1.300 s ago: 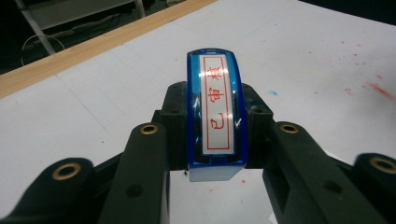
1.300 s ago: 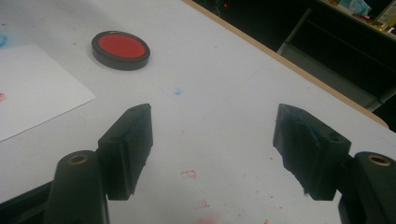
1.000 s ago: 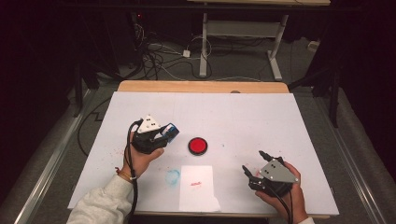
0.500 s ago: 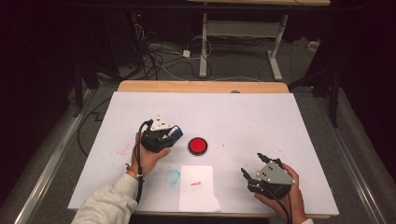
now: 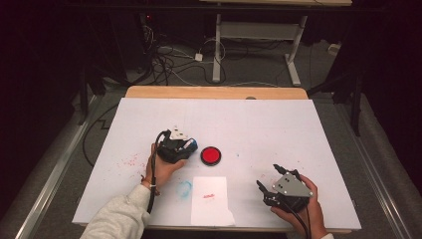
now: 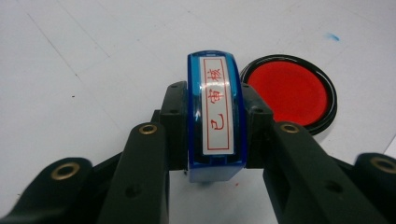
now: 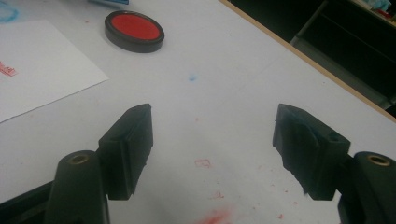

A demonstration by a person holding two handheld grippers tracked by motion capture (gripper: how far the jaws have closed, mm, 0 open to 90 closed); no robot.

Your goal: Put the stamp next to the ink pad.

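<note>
The left gripper (image 6: 212, 140) was pinching a blue stamp (image 6: 215, 116) between its two black jaws, one jaw pressed against each long side of the blue casing, so that the stamp's white label with red characters faced the gripper's own camera. Just beyond the stamp and a little to its right in the left gripper view lay the red ink pad (image 6: 289, 93), a round disc in a black rim, flat on the white table cover (image 6: 84, 56); whether the stamp touched the pad could not be told. In the high view the left gripper (image 5: 188, 146) sat just beside the ink pad (image 5: 211, 155), its jaws pointing toward it, with the person's left hand (image 5: 160, 167) wrapped round its body. Nearer the person than that gripper lay a white sheet of paper (image 5: 210, 199) bearing a small red imprint (image 5: 208, 196), and beside the sheet a faint blue smudge (image 5: 184, 188). The right gripper (image 7: 212, 140) was well apart from all this — its jaws stood spread wide with nothing between them, over bare cover marked with red flecks. From its own view the ink pad (image 7: 134, 29) lay far ahead to the left and the corner of the paper (image 7: 42, 70) nearer on the left. In the high view the right gripper (image 5: 271, 179) rested near the table's front edge, held in the person's right hand (image 5: 297, 211).
</note>
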